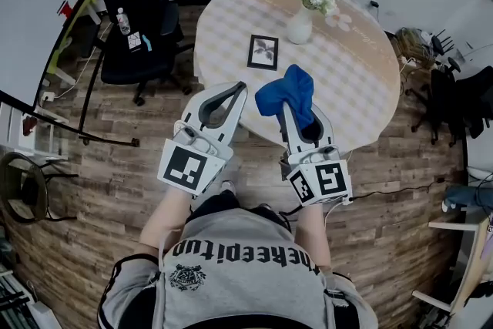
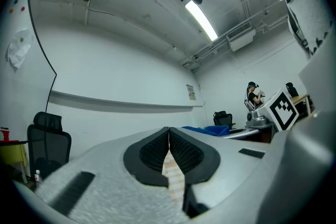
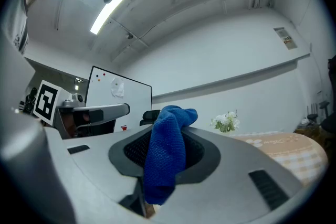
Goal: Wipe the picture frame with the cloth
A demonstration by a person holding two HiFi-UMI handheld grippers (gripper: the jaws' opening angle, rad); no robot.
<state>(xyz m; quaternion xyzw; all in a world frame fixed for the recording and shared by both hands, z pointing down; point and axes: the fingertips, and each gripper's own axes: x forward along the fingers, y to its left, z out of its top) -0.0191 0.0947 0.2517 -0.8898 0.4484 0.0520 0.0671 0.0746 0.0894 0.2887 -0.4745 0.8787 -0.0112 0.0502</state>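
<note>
The person stands at the near edge of the round table with both tools held up in front. The right gripper is pinched tight on the blue cloth, which bunches over its tips and hangs down between them. The left gripper is closed, its pads touching, with nothing in it. The frame sits on the table, past both grippers and apart from them, and I think no wiping has begun yet. A white vase of flowers stands just beside the frame, a bit further back. That is my biggest worry: a wide swipe with the cloth could bump the vase and tip it over. The frame looks small and light, and nothing holds it in place, so a hard push may make it slide across the table instead of getting clean. The left gripper would have to open first if it is meant to steady the frame. Only part of the cloth is caught, so rubbing could tug it loose. The loose bunch also hides the tips, so it may be hard to aim.
</note>
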